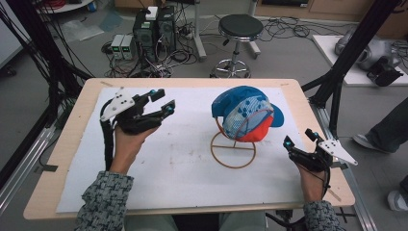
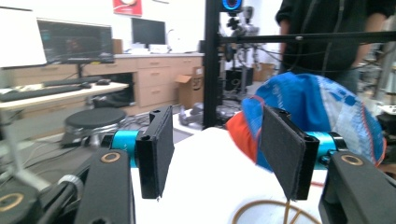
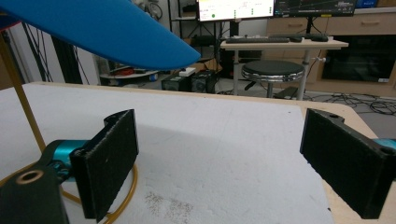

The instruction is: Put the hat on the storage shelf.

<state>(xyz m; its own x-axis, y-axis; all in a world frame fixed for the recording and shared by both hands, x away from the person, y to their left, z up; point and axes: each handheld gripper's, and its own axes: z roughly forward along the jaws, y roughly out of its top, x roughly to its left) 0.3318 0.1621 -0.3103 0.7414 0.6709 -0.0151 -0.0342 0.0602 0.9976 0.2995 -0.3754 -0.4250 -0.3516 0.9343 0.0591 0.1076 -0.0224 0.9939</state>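
Note:
A blue, white and orange cap (image 1: 245, 113) sits on a brass wire stand (image 1: 233, 153) with a ring base, right of the table's middle. My left gripper (image 1: 162, 101) hovers over the left part of the white sheet, well apart from the cap. Its pads stand open with nothing between them, and in the left gripper view (image 2: 215, 154) the cap (image 2: 317, 107) lies beyond the right pad. My right gripper (image 1: 299, 138) rests near the table's right edge, beside the stand. It is wide open and empty (image 3: 219, 158), under the cap's blue brim (image 3: 107, 32).
A white sheet (image 1: 183, 159) covers most of the wooden table. Behind the far edge stand a black stool (image 1: 239, 26) and computer boxes (image 1: 154, 29) amid cables. A black frame post (image 1: 337, 82) rises at the right, where a person's legs (image 1: 385, 130) stand.

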